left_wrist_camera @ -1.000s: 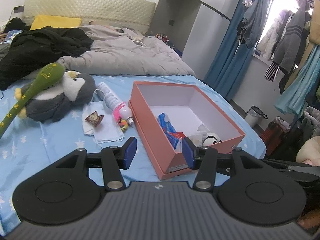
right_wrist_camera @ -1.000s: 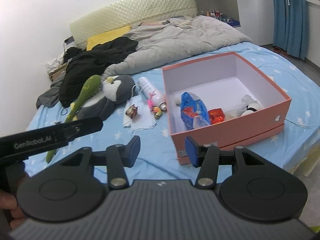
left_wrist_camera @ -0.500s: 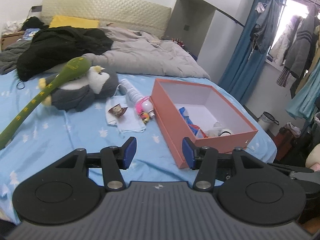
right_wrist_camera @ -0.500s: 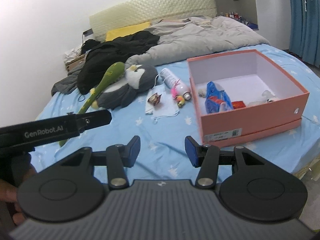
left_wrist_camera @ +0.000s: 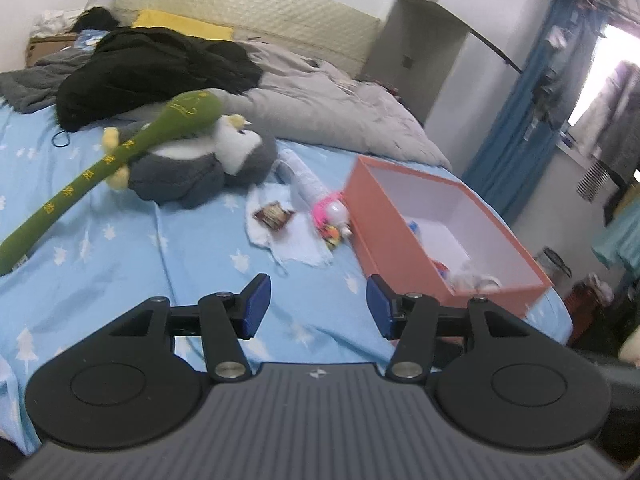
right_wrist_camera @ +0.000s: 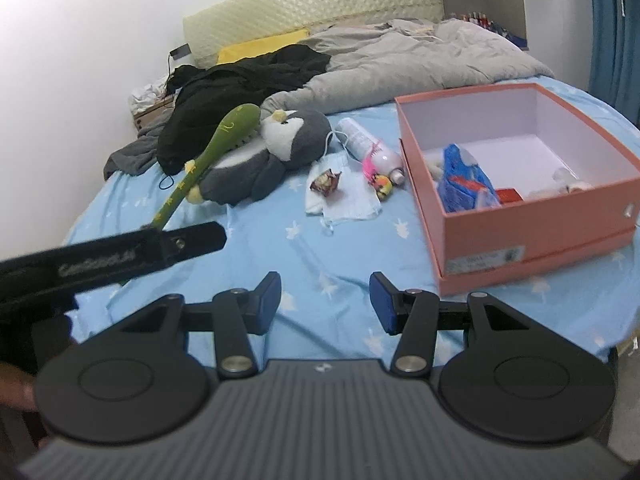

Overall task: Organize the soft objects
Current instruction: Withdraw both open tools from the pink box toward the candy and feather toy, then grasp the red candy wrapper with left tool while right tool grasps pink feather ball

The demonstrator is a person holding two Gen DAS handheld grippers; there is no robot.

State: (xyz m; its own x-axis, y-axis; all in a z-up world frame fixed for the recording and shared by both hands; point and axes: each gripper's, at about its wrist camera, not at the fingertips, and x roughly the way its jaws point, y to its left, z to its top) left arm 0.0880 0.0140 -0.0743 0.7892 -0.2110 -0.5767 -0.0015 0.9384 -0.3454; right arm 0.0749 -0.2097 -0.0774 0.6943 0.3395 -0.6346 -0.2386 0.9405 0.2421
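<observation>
On blue bedsheet (right_wrist_camera: 320, 248): penguin plush (right_wrist_camera: 264, 156) beside pink box (right_wrist_camera: 520, 184); both grippers empty

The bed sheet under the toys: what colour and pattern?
Light blue bed sheet with small white stars, clearest in the right wrist view.

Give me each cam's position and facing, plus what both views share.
Left wrist: sits on the left gripper, facing along its open fingers over the blue bedsheet toward the penguin plush and pink box; only its own fingers show.
Right wrist: sits on the right gripper, jaws open, facing the same bed from further right; the other gripper's black body and part of a hand show at left.
Shared: penguin plush, green plush stick, face mask, pink box.
</observation>
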